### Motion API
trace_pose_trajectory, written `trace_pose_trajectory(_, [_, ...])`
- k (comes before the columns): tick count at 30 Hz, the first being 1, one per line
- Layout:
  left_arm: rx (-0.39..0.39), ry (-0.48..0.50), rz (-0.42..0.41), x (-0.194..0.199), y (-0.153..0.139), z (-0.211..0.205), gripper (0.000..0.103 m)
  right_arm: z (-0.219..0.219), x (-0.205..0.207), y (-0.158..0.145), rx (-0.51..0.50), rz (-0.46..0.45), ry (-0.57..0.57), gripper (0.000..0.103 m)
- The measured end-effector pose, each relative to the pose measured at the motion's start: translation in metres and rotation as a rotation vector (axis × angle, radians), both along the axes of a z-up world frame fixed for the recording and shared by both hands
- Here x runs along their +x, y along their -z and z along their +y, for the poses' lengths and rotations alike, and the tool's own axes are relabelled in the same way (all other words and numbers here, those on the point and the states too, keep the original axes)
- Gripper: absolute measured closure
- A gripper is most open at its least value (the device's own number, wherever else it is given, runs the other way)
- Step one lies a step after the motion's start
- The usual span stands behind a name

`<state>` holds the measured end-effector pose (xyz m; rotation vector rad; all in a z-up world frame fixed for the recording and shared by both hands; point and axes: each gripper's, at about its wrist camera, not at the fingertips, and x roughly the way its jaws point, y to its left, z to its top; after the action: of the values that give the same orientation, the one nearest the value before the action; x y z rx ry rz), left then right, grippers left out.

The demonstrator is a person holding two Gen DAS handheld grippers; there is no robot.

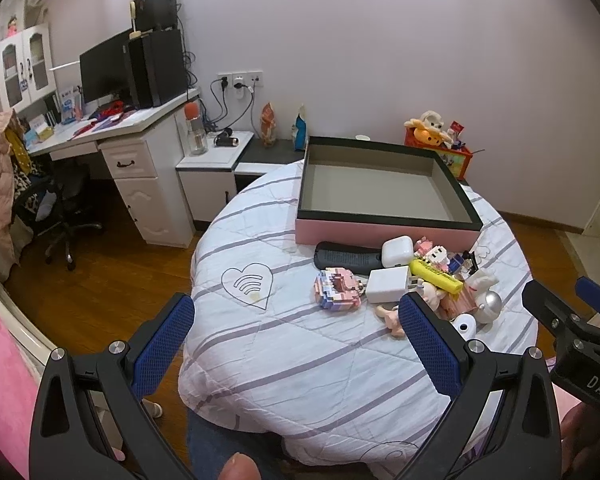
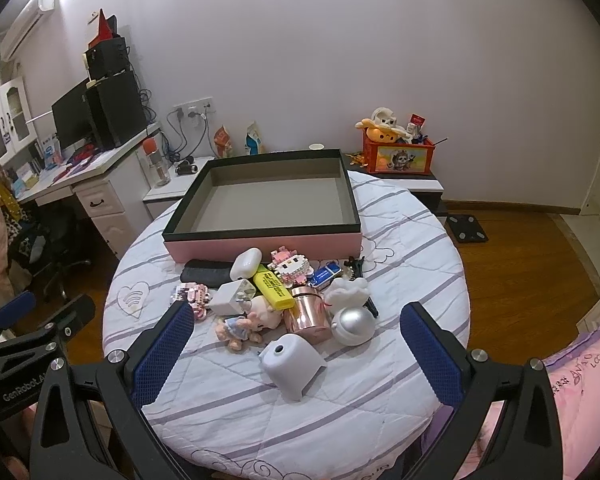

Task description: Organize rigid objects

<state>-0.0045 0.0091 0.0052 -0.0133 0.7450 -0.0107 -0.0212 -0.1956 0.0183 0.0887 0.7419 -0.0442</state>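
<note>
- Across the lower half of the left wrist view, the left gripper [image 1: 296, 332] hangs over the striped quilt [image 1: 300, 360] with its blue-padded fingers [image 1: 162, 344] spread wide and nothing between them.
- Above centre right, the shallow pink box [image 1: 384, 236] with a dark rim sits on the quilt, its grey floor bare.
- Just below the box, right of centre, lies the pile of small objects: a black remote [image 1: 344, 258], a white earbud case [image 1: 397, 250], a white charger [image 1: 388, 285], a yellow highlighter [image 1: 436, 276] and a pink brick figure [image 1: 338, 290] at the pile's left edge.
- At the right edge, part of the right gripper [image 1: 572, 316] shows.
- Low in the right wrist view, the right gripper [image 2: 298, 334] is likewise wide open and holds nothing, its pads [image 2: 430, 354] flanking the pile's near end.
- Centre frame, the pile lies touching the box's [image 2: 260, 246] near wall: remote [image 2: 206, 272], earbud case [image 2: 245, 263], charger [image 2: 231, 298], highlighter [image 2: 274, 286], a pink-and-white brick cat [image 2: 292, 268], a blue card [image 2: 325, 275].
- Nearer the camera lie a rose-gold tin [image 2: 308, 312], a silver ball [image 2: 354, 326], a small doll [image 2: 248, 322] and a white camera-like device [image 2: 292, 362], the device lowest, between the pads.
- At the left edge, the left gripper [image 2: 40, 312] appears beside the bed.
</note>
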Motion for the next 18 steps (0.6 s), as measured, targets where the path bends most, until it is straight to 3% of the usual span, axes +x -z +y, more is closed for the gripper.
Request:
trace_pose_trajectory(11, [-0.013, 0.003, -0.035, -0.014, -0.01, 0.004, 0.0, 0.006, -0.015, -0.013, -0.011, -0.024, 0.0, 0.0])
trace_pose_trajectory(18, [-0.001, 0.015, -0.12, -0.041, -0.026, 0.003, 0.0, 0.01, -0.042, -0.025, -0.018, -0.077, 0.013, 0.0])
